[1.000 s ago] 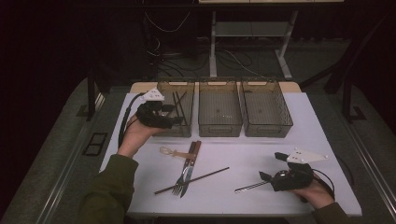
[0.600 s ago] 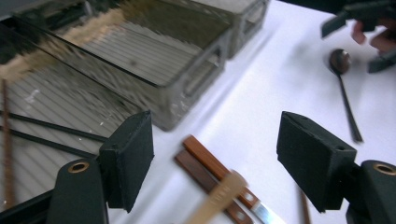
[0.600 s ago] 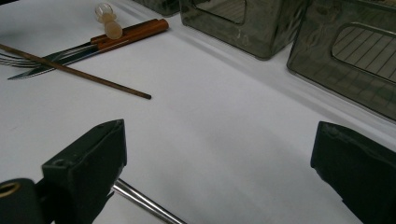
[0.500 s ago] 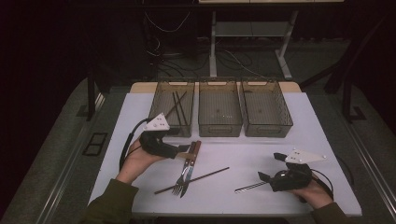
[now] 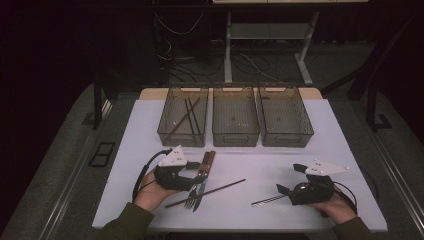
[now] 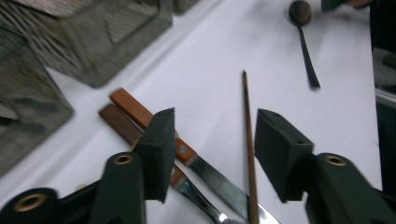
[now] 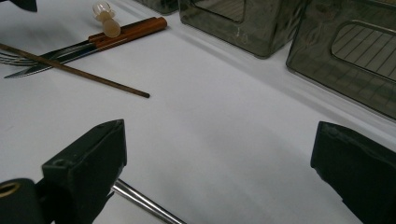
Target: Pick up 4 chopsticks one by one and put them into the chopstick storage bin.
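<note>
A wood-handled knife and fork (image 5: 206, 164) lie side by side on the white table (image 5: 260, 165), with a brown chopstick (image 5: 207, 193) slanting across their tips. My left gripper (image 5: 195, 174) hovers open just over them; in the left gripper view (image 6: 212, 140) the chopstick (image 6: 249, 154) and knife blade (image 6: 215, 179) pass between its jaws. My right gripper (image 5: 290, 179) stands open at the front right, over the bowl end of a metal spoon (image 5: 267, 200). In the right gripper view (image 7: 222, 135) the spoon's handle (image 7: 144, 203) runs under the left jaw.
Three smoky mesh bins stand in a row at the back: the left bin (image 5: 165, 131) holds chopsticks, then the middle bin (image 5: 235, 136) and the right bin (image 5: 287, 137). A small pale piece (image 7: 106, 21) rests on the wooden handles.
My left gripper has come back from the left bin toward the person and down over the knife and fork. The right gripper has stayed put.
</note>
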Motion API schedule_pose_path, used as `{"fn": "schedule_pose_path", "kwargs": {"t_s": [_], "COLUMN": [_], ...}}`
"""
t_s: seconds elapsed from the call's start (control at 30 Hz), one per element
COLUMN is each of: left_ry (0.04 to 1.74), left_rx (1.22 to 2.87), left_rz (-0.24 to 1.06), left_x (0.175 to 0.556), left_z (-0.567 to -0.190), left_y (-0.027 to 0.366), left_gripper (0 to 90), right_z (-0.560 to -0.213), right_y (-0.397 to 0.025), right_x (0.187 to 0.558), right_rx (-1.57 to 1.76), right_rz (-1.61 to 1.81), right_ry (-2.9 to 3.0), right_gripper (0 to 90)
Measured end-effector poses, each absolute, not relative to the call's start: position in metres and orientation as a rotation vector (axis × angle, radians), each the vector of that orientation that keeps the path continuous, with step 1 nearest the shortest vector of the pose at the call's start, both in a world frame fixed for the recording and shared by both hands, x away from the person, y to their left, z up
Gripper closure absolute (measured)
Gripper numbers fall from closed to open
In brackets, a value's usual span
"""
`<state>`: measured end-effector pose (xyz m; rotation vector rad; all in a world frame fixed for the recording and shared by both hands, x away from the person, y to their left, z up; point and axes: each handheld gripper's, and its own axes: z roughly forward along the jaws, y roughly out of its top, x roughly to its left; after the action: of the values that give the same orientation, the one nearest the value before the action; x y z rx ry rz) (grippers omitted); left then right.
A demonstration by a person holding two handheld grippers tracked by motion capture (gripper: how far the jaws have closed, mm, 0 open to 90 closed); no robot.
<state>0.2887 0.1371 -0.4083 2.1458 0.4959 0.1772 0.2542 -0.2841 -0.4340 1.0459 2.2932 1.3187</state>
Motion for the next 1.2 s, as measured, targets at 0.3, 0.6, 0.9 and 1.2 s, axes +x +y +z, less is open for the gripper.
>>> {"fn": "schedule_pose_path", "kwargs": {"t_s": [0.3,0.6,0.9,1.2], "left_ry": [0.473,0.489,0.463,0.443], "left_rx": [2.21,2.278,2.329,2.364], "left_rz": [0.092,0.051,0.068,0.091], "left_x": [0.274,0.269,0.27,0.268], "left_z": [-0.424,-0.434,-0.438,-0.44], "left_y": [0.134,0.134,0.132,0.13], "left_gripper": [66.9,75.5,79.4,81.6], "right_z": [-0.435,-0.435,-0.434,-0.434], "right_y": [-0.284,-0.283,-0.283,-0.283], "right_x": [0.255,0.254,0.254,0.254], "right_rx": [1.045,1.044,1.044,1.044], "right_rz": [1.313,1.311,1.309,1.31], "right_ry": [2.292,2.295,2.296,2.296], "right_gripper": [3.7,3.7,3.7,3.7]}}
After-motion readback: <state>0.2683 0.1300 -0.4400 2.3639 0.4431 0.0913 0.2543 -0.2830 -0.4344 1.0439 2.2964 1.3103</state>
